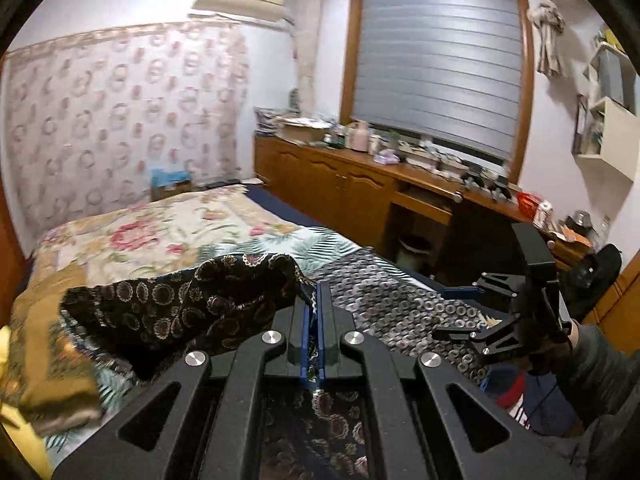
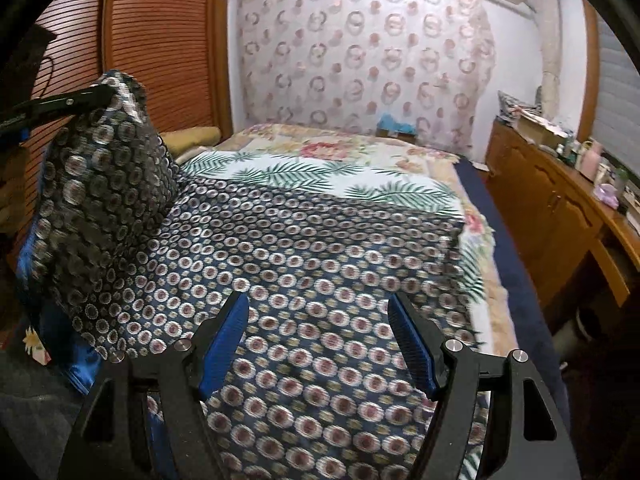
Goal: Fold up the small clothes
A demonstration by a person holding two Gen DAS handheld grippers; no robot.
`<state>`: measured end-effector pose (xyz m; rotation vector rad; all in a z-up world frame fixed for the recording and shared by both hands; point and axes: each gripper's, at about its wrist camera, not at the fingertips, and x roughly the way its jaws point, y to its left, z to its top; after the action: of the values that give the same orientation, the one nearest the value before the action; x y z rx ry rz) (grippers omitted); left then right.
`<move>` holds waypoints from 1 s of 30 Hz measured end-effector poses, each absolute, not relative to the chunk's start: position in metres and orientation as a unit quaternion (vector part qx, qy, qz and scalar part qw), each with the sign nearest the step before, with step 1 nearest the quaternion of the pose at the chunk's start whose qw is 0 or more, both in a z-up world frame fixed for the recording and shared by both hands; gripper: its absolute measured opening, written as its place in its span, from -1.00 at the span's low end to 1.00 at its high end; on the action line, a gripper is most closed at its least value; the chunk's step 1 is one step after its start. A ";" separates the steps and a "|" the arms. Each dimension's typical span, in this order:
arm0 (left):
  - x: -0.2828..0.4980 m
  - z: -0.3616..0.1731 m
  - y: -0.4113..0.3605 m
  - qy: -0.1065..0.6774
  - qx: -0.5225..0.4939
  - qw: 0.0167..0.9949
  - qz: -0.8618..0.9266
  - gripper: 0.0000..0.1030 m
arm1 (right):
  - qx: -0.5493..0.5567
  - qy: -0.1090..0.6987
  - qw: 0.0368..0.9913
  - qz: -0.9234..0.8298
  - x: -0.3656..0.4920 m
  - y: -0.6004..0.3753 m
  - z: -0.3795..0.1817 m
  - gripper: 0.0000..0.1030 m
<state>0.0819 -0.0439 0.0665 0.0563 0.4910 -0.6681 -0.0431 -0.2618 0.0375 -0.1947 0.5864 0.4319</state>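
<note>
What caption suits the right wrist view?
Open right gripper above patterned cloth on the bed; left gripper lifts one corner.

Between the right gripper's (image 2: 318, 340) spread fingers (image 2: 224, 344) lies only flat patterned garment (image 2: 320, 248) on the bed (image 2: 476, 320), with open air above it. To their left, a lifted corner of that garment rises as a barrier, pinched in the left gripper (image 1: 318, 320). Right of the fingers, a narrow floor gap runs along the wooden cabinet (image 2: 560, 216).
</note>
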 end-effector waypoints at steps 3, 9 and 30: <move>0.086 0.067 -0.066 0.243 0.038 0.906 -0.344 -0.94 | -0.089 0.285 0.933 0.202 -0.050 -0.274 0.038 0.43; 0.098 0.047 -0.094 0.277 0.061 0.895 -0.345 -0.79 | -0.079 0.292 0.933 0.194 -0.056 -0.283 0.032 0.43; 0.081 -0.014 -0.030 0.314 0.017 0.913 -0.259 0.45 | -0.083 0.303 0.915 0.253 0.008 -0.229 0.041 0.43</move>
<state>0.0806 -0.0302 -0.0137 0.0341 0.6468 -0.5335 0.0076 -0.2292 0.0413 -0.1711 0.6239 0.5198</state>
